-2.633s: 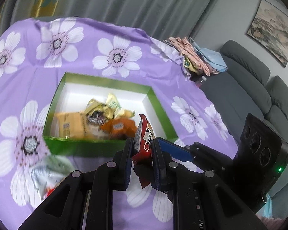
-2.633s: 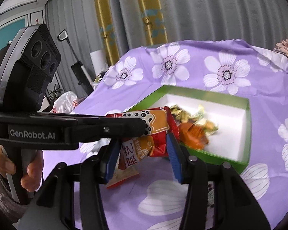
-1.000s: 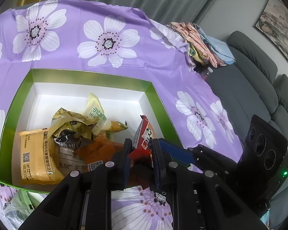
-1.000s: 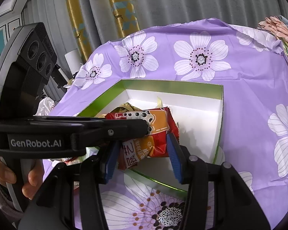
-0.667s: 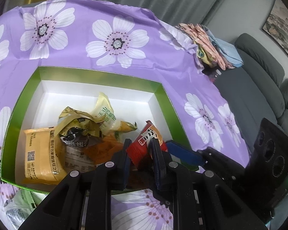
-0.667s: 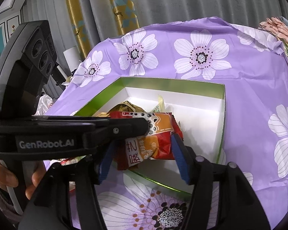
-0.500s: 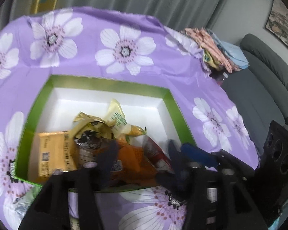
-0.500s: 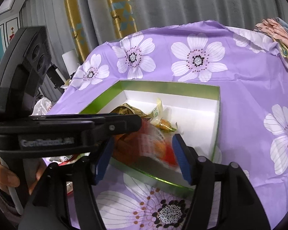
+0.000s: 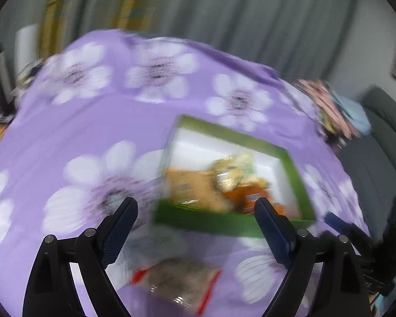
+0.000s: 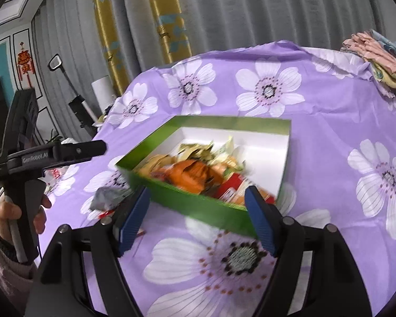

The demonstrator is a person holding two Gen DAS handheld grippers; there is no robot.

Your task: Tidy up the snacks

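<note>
Left gripper (image 9: 195, 218): jaws spread wide with nothing between them. They have just been opening, and the red packet it carried a moment ago is out of its grasp.
Right gripper (image 10: 198, 211): jaws apart and empty too, also just opened. The orange and red bag it pinched a second back is no longer between the pads.
Box (image 10: 198, 206): green outside, white inside, sitting on the purple flowered cloth (image 10: 330, 132). It holds the heap of snacks.
Dropped bag (image 10: 235, 185): lies in the near right corner of the box, red and orange, beside the orange packet (image 10: 195, 171) already there.
Red packet: probably somewhere in the same heap, though the left view is too smeared to pick it out for certain.
Left view: badly blurred. The box has slid off to the right of the frame compared with half a second ago, so this gripper is swinging away to the left.
Loose snack (image 9: 177, 282): a clear pouch with red edges, on the cloth just below the open left jaws, outside the box.
Other stray (image 10: 105, 198): a grey crumpled wrapper on the cloth, near the box's left corner.
Meaning for the task: two more snacks are boxed and both grippers are free. At least two items remain on the cloth, and the pouch looks the likely next pick for the left.
</note>
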